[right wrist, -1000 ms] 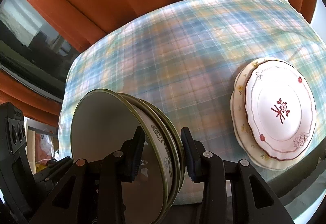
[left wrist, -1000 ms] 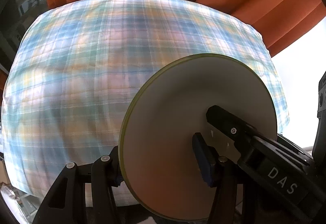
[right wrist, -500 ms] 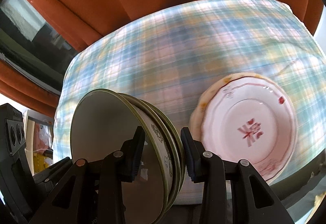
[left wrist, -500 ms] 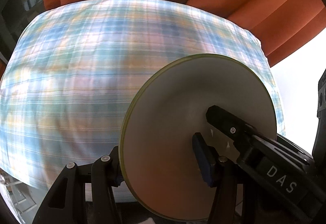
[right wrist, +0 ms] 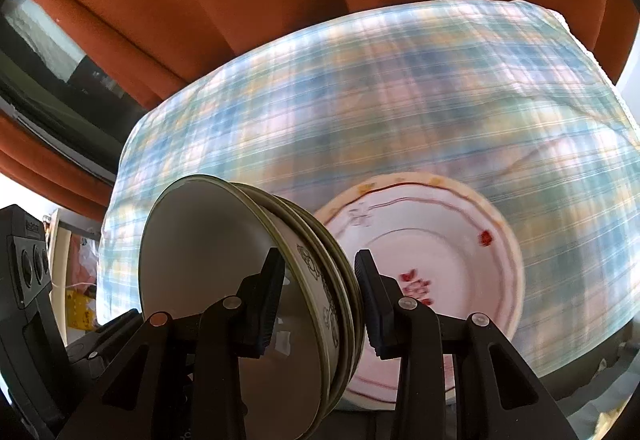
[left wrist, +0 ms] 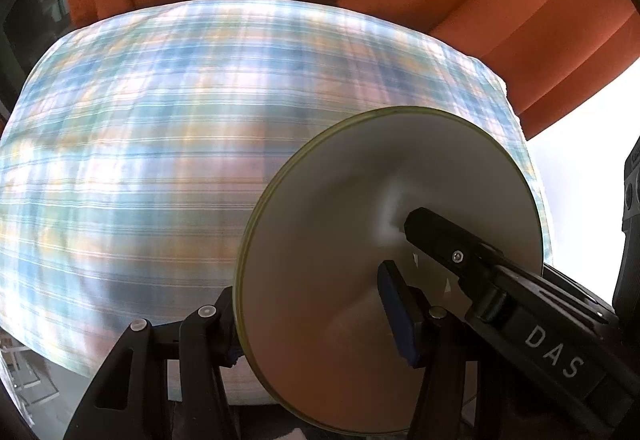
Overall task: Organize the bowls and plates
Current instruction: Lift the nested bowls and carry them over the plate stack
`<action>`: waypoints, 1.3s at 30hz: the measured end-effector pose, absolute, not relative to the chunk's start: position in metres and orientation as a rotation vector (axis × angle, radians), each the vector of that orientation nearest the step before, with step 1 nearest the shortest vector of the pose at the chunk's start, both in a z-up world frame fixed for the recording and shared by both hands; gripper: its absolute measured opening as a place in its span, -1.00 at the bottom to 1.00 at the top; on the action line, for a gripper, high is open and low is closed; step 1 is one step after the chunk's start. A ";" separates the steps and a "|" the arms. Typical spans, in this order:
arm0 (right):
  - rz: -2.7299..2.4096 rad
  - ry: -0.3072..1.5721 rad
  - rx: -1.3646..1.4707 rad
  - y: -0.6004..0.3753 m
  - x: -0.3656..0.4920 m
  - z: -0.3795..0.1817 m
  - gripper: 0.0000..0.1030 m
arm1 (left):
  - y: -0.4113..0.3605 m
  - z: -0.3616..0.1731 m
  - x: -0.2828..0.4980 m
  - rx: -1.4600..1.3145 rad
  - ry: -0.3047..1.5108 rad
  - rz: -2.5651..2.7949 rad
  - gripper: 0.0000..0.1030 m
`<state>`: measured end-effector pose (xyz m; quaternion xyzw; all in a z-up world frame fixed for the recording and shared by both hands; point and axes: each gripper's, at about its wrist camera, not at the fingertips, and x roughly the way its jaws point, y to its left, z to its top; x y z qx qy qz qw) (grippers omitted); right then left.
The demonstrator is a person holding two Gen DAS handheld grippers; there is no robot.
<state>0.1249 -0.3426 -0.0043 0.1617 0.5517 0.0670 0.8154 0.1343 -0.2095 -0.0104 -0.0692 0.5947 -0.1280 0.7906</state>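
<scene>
A nested stack of green-rimmed bowls (right wrist: 200, 260) hangs tilted on its side above the table, held by both grippers. My right gripper (right wrist: 320, 300) is shut on the stack's rims, one pad inside the top bowl and one against the outermost bowl. My left gripper (left wrist: 312, 320) is shut on the opposite side of the bowl stack (left wrist: 340, 240), its blue pad inside. Just past the bowls, a white plate with red motifs (right wrist: 440, 260) rests on a cream plate (right wrist: 472, 196) on the cloth. The plates' near part is hidden behind the stack and my fingers.
A blue and yellow plaid cloth (left wrist: 160, 140) covers the table (right wrist: 400, 100), whose edges drop away on every side. Orange curtains (right wrist: 240, 0) hang behind it, with a dark window (right wrist: 52, 52) at the left. The other gripper's black housing (right wrist: 24, 280) shows at the left edge.
Both grippers carried the bowl stack sideways across the table. The two plates slid from the right edge of the right wrist view to just beyond the bowls. Both grips are unchanged.
</scene>
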 end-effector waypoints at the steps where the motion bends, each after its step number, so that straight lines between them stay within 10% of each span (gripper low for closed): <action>1: 0.139 1.177 0.346 -0.349 0.124 -0.005 -0.22 | -0.216 -0.012 0.134 -0.147 1.283 -0.279 0.10; 39: 0.232 1.295 0.279 -0.400 0.139 -0.047 -0.24 | -0.266 -0.047 0.135 -0.142 1.345 -0.150 0.12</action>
